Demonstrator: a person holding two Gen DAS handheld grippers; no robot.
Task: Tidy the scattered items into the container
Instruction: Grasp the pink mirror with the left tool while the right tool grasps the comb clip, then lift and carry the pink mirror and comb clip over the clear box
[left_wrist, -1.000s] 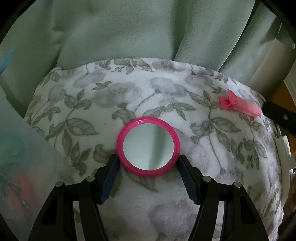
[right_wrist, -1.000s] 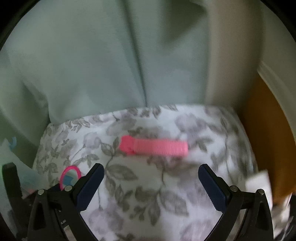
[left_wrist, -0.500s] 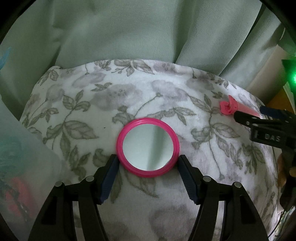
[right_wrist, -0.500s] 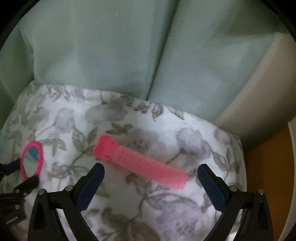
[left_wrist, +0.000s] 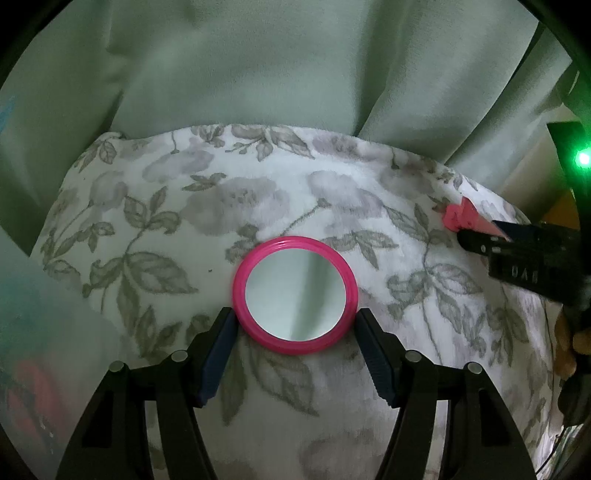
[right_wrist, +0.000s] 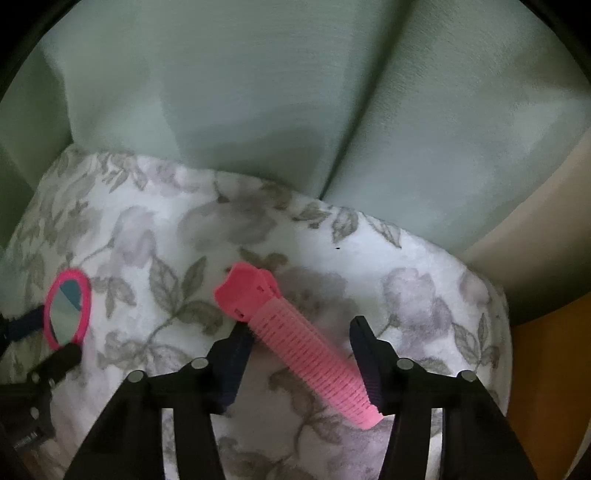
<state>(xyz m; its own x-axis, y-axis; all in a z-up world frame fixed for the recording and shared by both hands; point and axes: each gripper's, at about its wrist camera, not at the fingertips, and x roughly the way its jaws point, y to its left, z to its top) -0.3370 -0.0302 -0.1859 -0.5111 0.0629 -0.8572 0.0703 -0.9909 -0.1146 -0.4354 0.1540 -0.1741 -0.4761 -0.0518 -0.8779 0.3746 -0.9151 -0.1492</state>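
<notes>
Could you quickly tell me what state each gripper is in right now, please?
Left gripper: open, jaws flanking the pink mirror, not visibly clamped.
Right gripper: open, jaws astride the pink hair clip, not closed on it.

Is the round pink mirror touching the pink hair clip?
Apart. The right wrist view shows floral blanket between the round pink mirror and pink hair clip.

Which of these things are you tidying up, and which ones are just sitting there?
Tidying up:
- round pink mirror, between the left gripper fingers
- pink hair clip, between the right gripper fingers

Just there:
- flowery blanket
- green curtain
</notes>
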